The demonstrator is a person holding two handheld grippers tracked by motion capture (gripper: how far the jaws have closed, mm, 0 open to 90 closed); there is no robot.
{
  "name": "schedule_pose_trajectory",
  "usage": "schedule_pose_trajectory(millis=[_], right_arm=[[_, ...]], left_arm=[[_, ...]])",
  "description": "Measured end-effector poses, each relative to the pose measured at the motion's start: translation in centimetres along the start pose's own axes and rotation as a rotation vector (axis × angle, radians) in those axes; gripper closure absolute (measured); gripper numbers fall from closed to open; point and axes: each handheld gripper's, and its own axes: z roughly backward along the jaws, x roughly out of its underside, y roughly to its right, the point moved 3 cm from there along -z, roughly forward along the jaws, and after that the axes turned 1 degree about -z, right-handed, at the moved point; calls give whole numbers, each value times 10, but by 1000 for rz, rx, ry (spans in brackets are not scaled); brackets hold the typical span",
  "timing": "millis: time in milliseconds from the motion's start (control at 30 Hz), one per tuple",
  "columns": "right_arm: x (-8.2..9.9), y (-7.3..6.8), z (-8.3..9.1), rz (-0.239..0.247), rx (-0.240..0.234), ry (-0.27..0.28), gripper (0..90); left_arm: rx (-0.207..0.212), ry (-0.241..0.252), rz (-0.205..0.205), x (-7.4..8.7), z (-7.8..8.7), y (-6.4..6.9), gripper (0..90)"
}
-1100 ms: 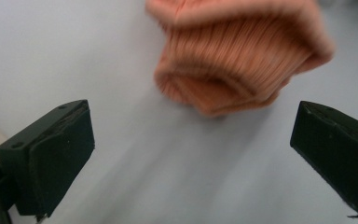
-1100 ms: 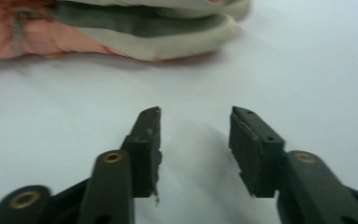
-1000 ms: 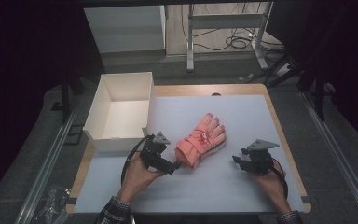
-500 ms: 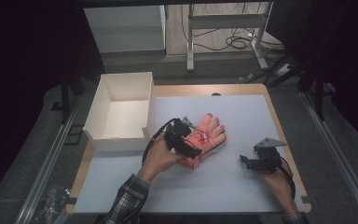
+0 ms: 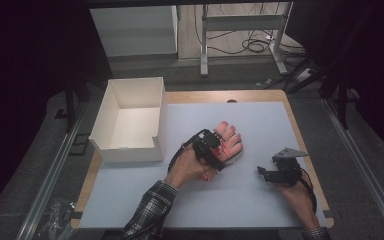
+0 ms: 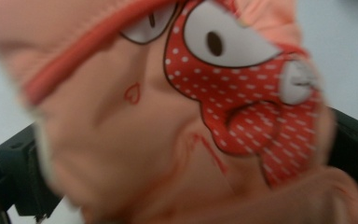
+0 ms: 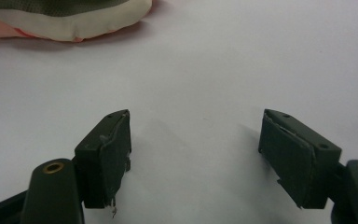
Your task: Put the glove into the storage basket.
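Left gripper (image 5: 215, 150) straddles the pink glove (image 5: 227, 142) — jaws wide around it, apparently to grab — right gripper (image 5: 272, 175) rests wide, empty, nearby.

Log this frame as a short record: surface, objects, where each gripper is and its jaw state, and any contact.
surface: pale mat on a wooden table
objects: pink glove with a red dotted cartoon print, lying on the mat; open white box at the table's left edge, inside looks empty
left gripper: over the glove; jaws either side of the fabric, grip cannot be confirmed
right gripper: low over bare mat, right of the glove, jaws wide apart, nothing between them
contact: right gripper apart from the glove
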Motion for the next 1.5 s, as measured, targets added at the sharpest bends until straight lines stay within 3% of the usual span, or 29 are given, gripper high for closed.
schedule_pose_trajectory(millis=[167,267,400,533,633,767,833,967,1500], right_arm=[[0,0,0,0,0,0,255],[0,0,0,1,0,0,255],[0,0,0,2,0,-1,254],[0,0,0,2,0,-1,254],[0,0,0,3,1,0,254],[0,0,0,2,1,0,254],[0,0,0,1,1,0,254],[0,0,0,2,3,0,254],[0,-1,0,3,4,4,253]], left_arm=[[-9,-25,14,4,-10,0,0],[-20,-71,11,6,-18,2,5],[-2,-81,22,7,-18,2,50],[4,-72,23,7,-12,5,199],[41,-50,20,9,-7,3,337],[81,-48,-5,9,-4,0,406],[89,-48,-19,8,-1,-1,419],[92,-43,-8,6,3,-2,429],[31,18,59,-14,46,-23,424]])
